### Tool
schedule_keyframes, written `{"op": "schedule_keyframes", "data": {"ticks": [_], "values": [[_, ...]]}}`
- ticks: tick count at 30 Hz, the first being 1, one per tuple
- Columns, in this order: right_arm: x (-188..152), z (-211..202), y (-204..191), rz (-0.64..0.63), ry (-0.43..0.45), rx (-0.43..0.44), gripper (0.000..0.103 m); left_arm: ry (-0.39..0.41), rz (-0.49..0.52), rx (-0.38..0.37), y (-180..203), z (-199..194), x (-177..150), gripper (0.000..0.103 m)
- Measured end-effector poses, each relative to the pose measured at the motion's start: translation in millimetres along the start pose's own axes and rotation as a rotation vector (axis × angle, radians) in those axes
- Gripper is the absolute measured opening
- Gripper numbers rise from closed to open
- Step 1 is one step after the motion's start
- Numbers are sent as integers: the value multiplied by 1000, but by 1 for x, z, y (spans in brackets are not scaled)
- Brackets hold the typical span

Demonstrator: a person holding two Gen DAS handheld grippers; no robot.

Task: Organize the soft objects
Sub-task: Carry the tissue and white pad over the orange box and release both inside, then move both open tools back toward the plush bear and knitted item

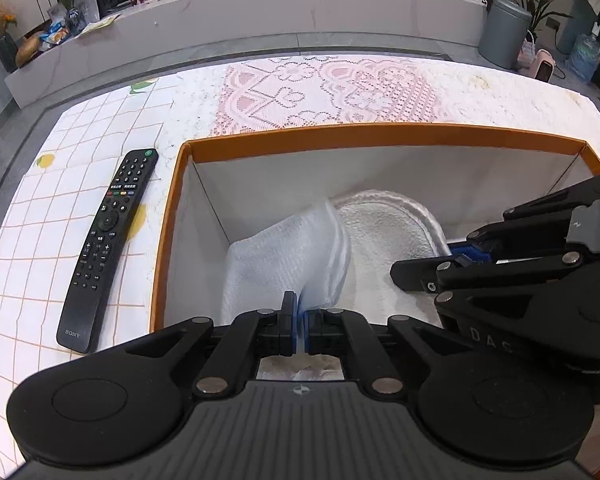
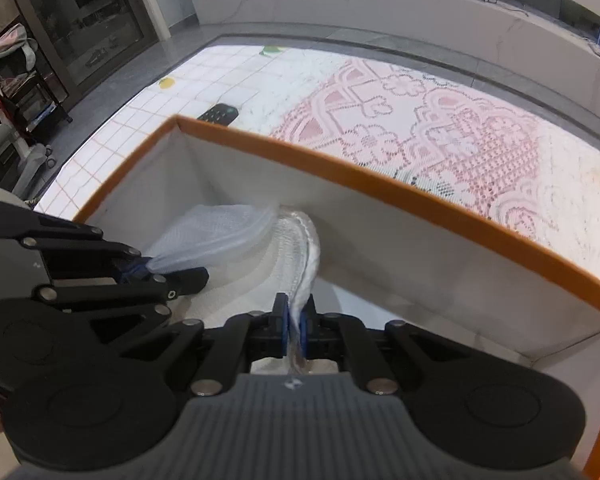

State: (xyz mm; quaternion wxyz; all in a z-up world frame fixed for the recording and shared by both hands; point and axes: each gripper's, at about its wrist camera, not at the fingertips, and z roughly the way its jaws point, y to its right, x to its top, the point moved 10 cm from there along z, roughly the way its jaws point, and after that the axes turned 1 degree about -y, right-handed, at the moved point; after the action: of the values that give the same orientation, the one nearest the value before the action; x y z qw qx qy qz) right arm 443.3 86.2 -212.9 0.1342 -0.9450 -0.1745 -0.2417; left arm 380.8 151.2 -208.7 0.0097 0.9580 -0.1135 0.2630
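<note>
Both tongs are inside the white-lined, orange-rimmed box [image 1: 380,136].

Left gripper [image 1: 299,322]: jaws nearly closed, pinching the near edge of the pale blue-white woven cloth [image 1: 284,256]. The cloth fans out ahead of the tips, draped toward the box's left wall.

Right gripper [image 2: 294,320]: jaws nearly closed on the edge of the white textured padded piece [image 2: 300,240], which runs ahead of it along the far wall and curls up at the tip. The 2 pieces overlap between the tongs.

Judged step: lowering both soft items into the box. To do it well:
- keep both pinches firm until the fabric rests on the floor of the box
- let the far ends land first, so neither folds under
- keep the 2 tongs apart; they sit close, right one just beside the left
- open 1 at a time, withdraw straight up

Left of the left tong, outside the box: black Sony remote control [image 1: 110,248] on the white checked tablecloth [image 1: 40,240]. Beyond the box: pink lace mat [image 1: 324,92]. Not part of this job.
</note>
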Motion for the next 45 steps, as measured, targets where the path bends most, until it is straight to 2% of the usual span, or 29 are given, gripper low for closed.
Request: {"op": "schedule_keyframes", "data": {"ticks": [9, 11, 14, 15, 26, 31, 39, 45], "values": [[5, -17, -2, -8, 41, -4, 28, 36, 23, -6, 4, -15, 0, 24], [4, -21, 1, 2, 45, -12, 37, 45, 24, -8, 5, -20, 0, 27], [4, -30, 5, 16, 59, -21, 44, 72, 27, -11, 8, -30, -1, 45], [3, -32, 5, 21, 63, -17, 45, 92, 27, 8, 7, -35, 0, 54], [-8, -82, 4, 18, 150, -35, 52, 245, -16, 38, 10, -80, -6, 55], [-19, -110, 1, 23, 211, -20, 50, 311, -43, 21, 21, -103, -8, 55], [-58, -173, 8, 1, 351, -54, 50, 446, -27, 1, 64, -141, -19, 53], [-106, -219, 32, 24, 434, -76, 50, 495, -13, -72, 115, -159, -29, 48]]}}
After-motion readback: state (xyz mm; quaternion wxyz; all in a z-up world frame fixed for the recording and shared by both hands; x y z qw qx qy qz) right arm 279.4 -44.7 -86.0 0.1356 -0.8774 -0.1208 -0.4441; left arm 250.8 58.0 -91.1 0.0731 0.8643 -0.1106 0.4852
